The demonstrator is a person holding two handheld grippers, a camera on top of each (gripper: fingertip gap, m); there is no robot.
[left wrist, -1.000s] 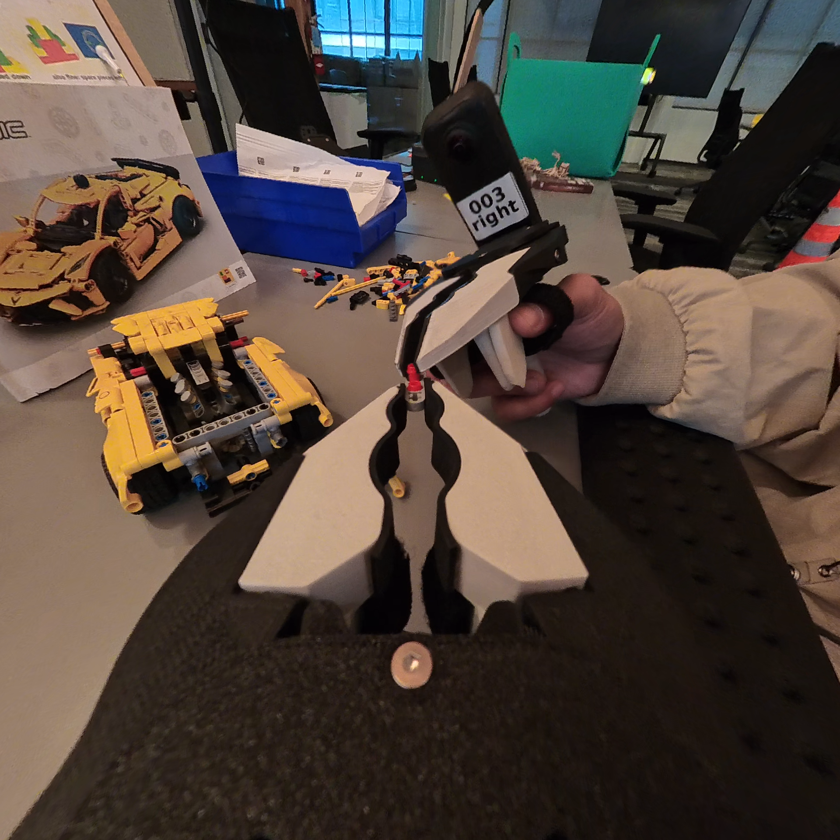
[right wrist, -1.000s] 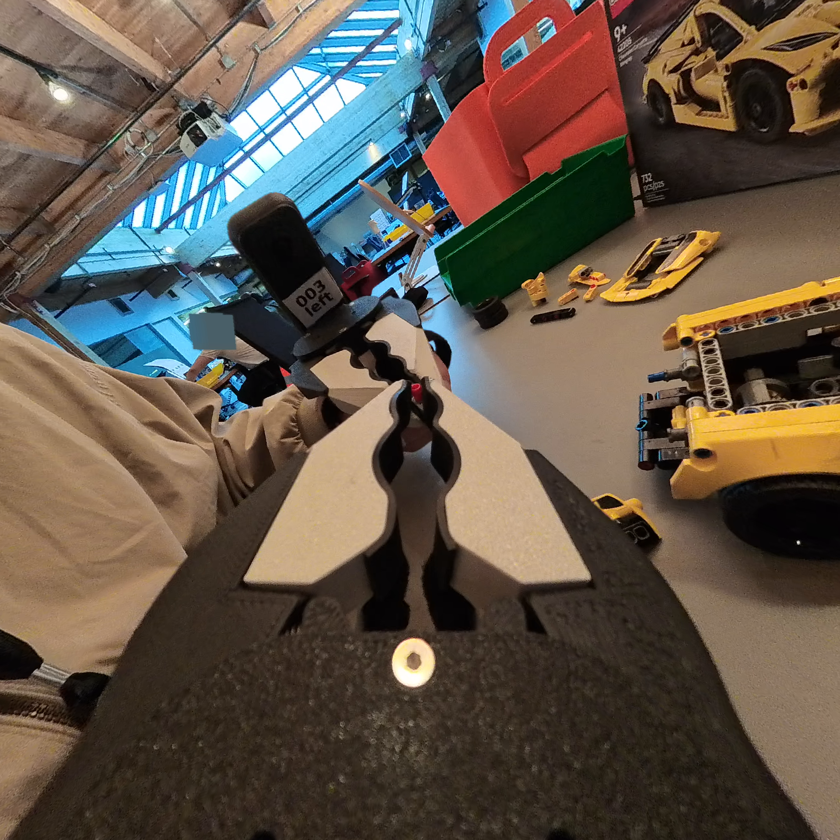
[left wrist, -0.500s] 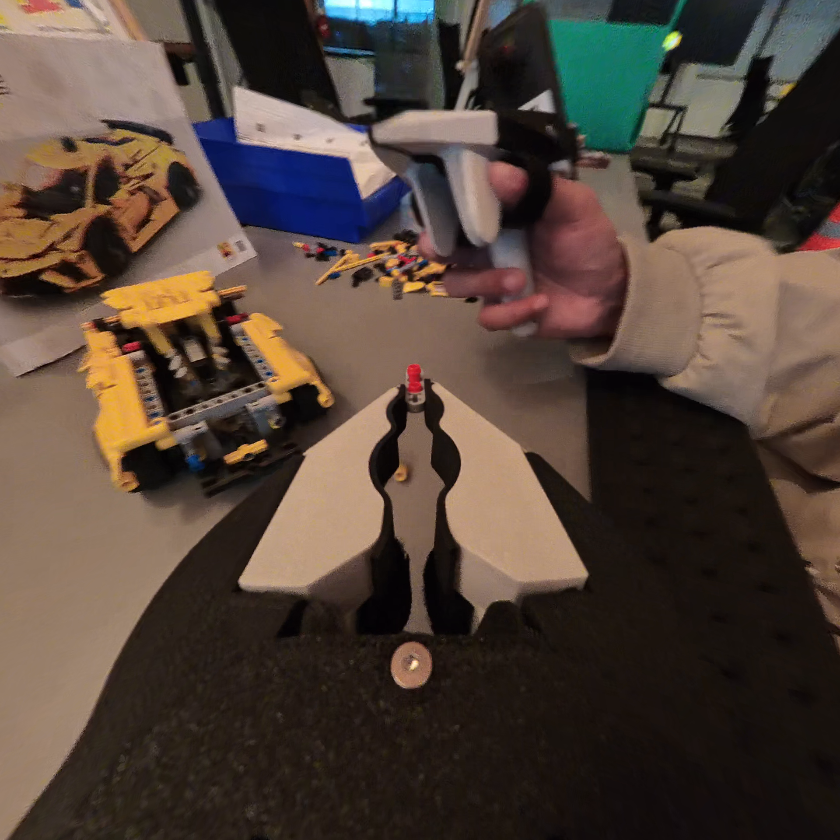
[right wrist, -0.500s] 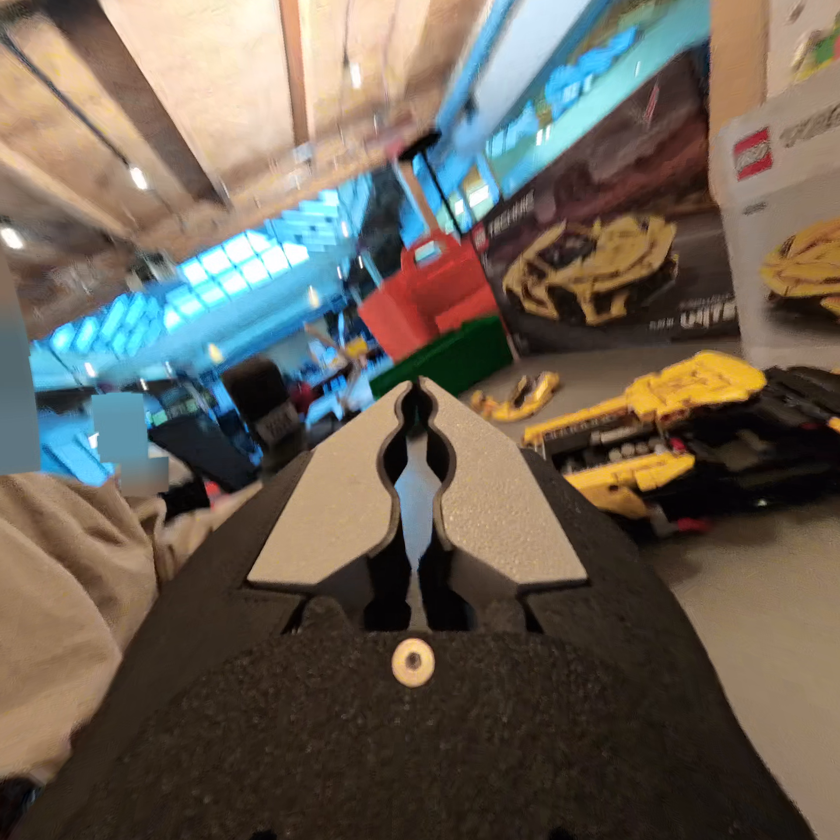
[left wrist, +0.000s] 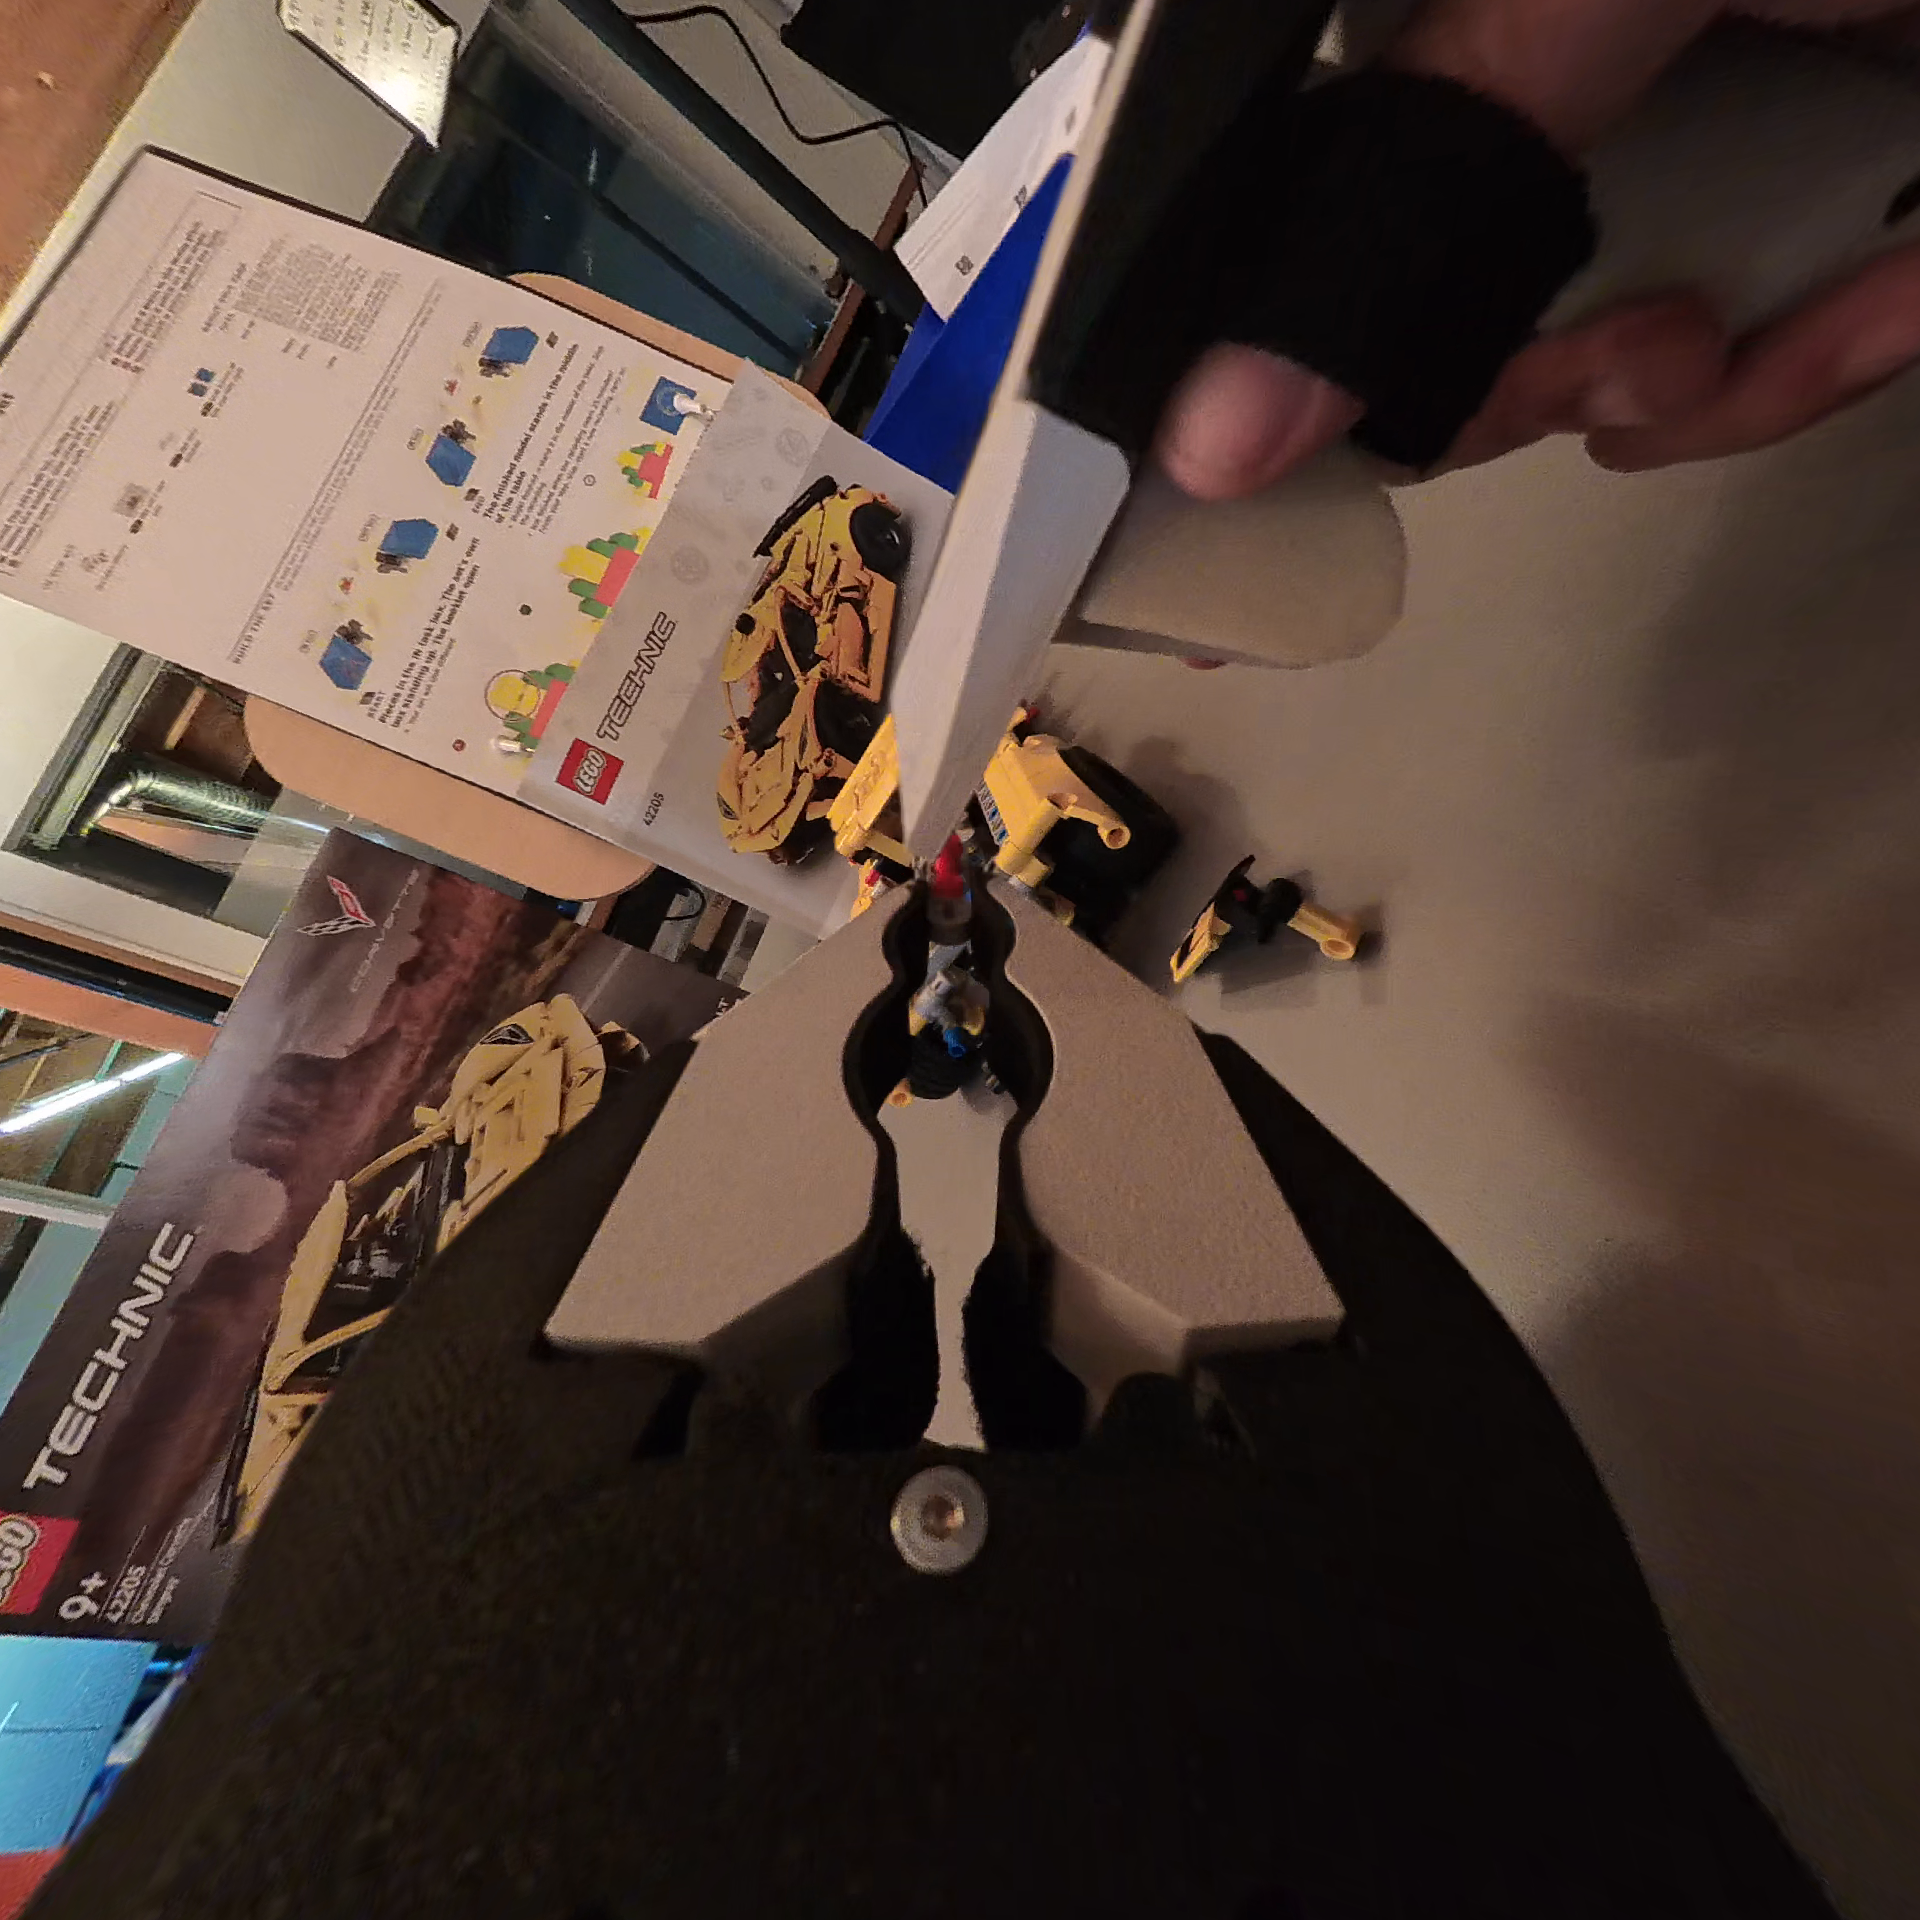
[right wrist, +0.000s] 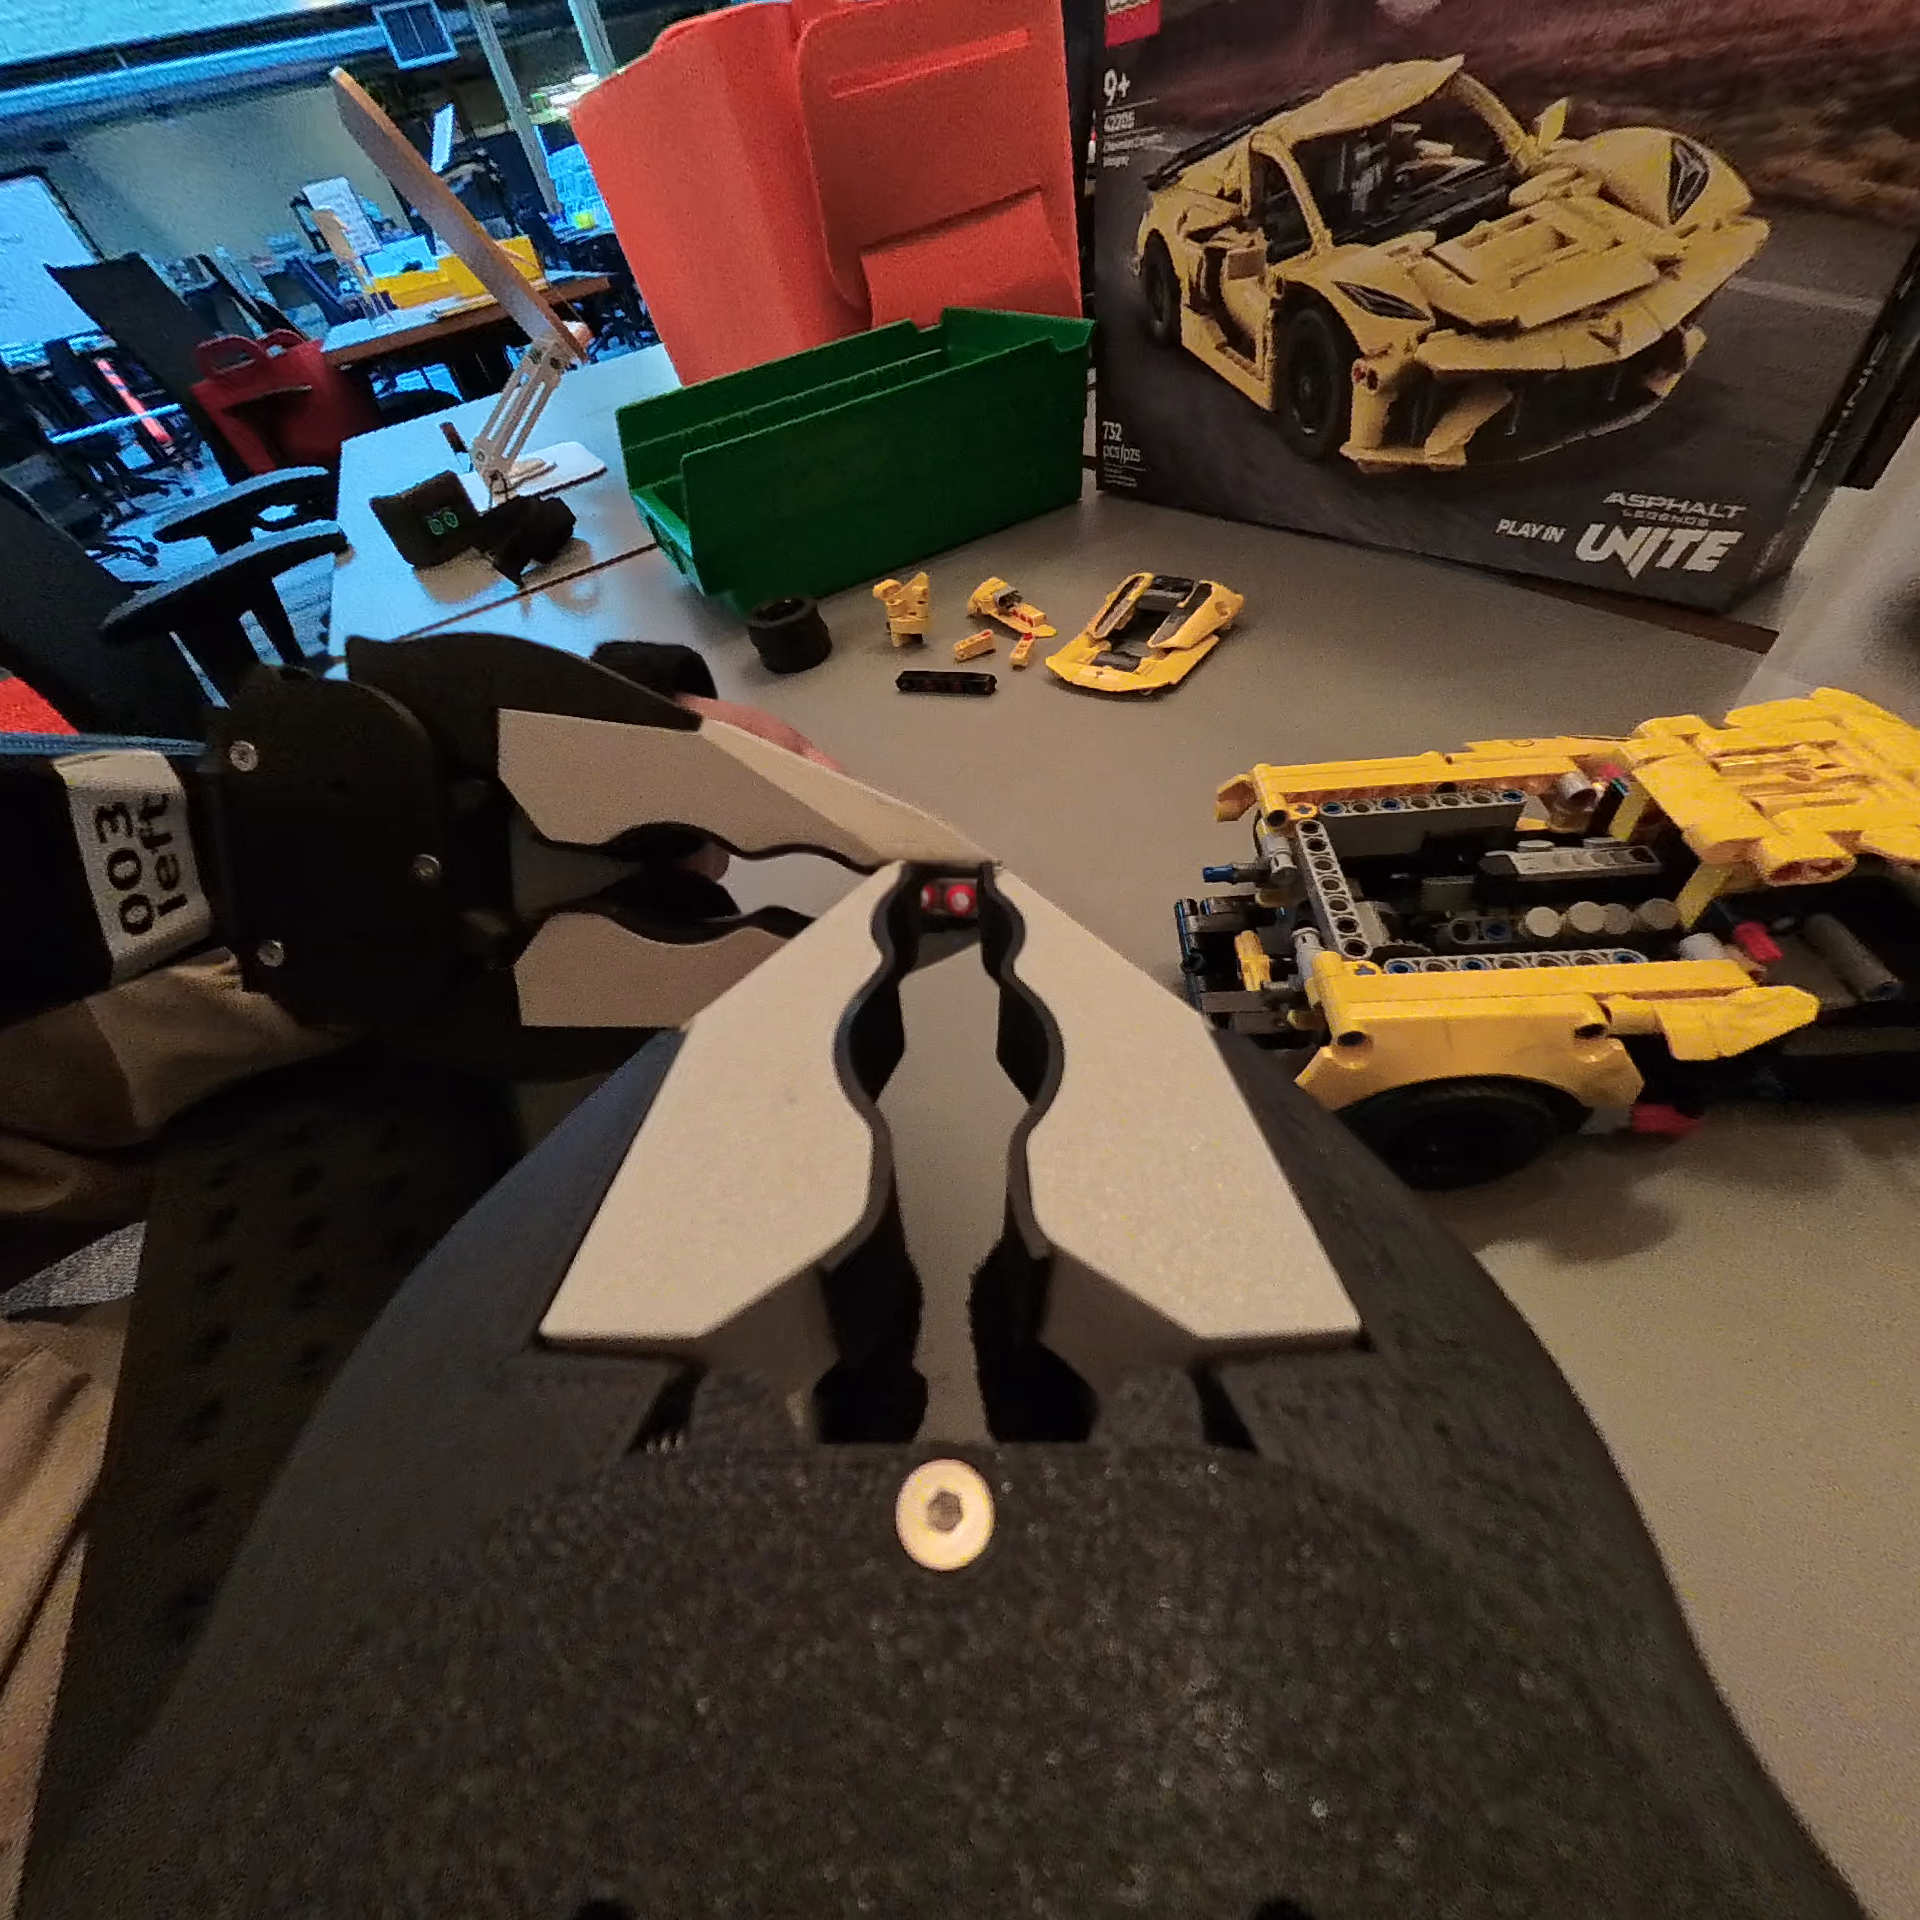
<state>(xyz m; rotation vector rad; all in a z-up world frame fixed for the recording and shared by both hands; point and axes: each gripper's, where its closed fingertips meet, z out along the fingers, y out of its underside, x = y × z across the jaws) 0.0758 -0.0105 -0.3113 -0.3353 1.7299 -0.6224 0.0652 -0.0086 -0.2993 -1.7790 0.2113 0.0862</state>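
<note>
My left gripper [left wrist: 948,896] is shut on a small grey connector with a red pin [left wrist: 949,868] sticking out past its tips. My right gripper [right wrist: 943,885] is shut on that red pin [right wrist: 951,897], held above the grey table [right wrist: 1039,769]. In the left wrist view one right finger [left wrist: 997,623] comes down from the upper right onto the pin, with a hand behind it. In the right wrist view the left fingers [right wrist: 727,790] come in from the left and meet my tips. A half-built yellow toy car [right wrist: 1507,935] stands on the table to the right.
A yellow panel [right wrist: 1143,629], a black tyre [right wrist: 790,634] and small parts lie before a green bin [right wrist: 862,468] and an orange bag [right wrist: 831,177]. The car's box [right wrist: 1455,312] stands behind. A booklet [left wrist: 748,644] and a small yellow-black part [left wrist: 1247,914] show beyond the left tips. Only a small space, under 4 cm, lies between the two pairs of fingers.
The right gripper swung away from the left gripper, then came back and closed on the red pin. The left gripper rolled on its side, still holding the connector.
</note>
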